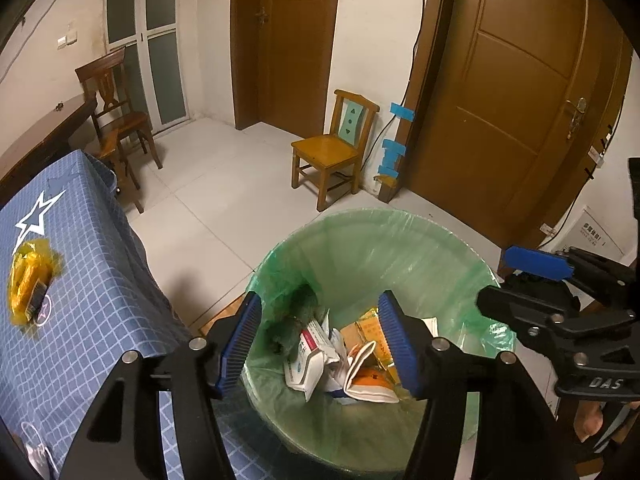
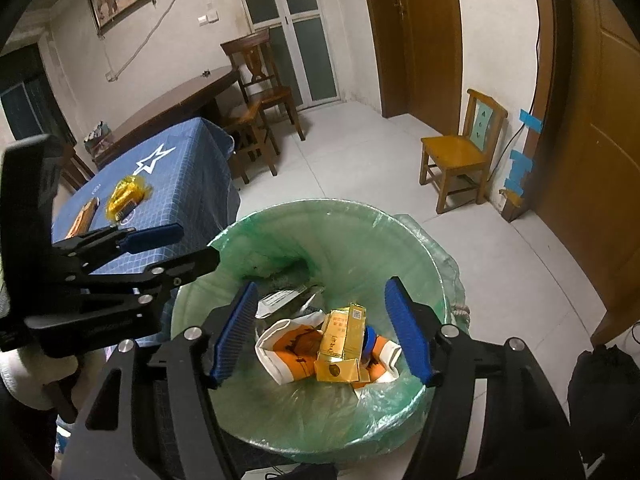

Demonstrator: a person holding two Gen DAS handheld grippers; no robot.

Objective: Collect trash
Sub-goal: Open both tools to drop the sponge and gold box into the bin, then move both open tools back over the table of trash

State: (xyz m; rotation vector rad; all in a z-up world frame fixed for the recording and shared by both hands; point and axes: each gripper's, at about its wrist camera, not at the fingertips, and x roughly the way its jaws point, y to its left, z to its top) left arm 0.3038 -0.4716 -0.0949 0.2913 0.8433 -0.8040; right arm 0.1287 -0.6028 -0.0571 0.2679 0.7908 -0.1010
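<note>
Trash (image 2: 340, 344) in the bin (image 2: 400, 232) beneath both tools (image 1: 320, 344) (image 2: 324, 332), spread and empty.

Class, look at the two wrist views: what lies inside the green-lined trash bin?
Inside the trash bin lie a gold carton, an orange-and-white wrapper, white paper packets and something dark at the back. Whatever lies beneath this pile is covered.

The bin (image 2: 416, 240) mouth lay unblocked beneath my spread jaws; the clothed table (image 2: 192, 168) crowded its left side.
</note>
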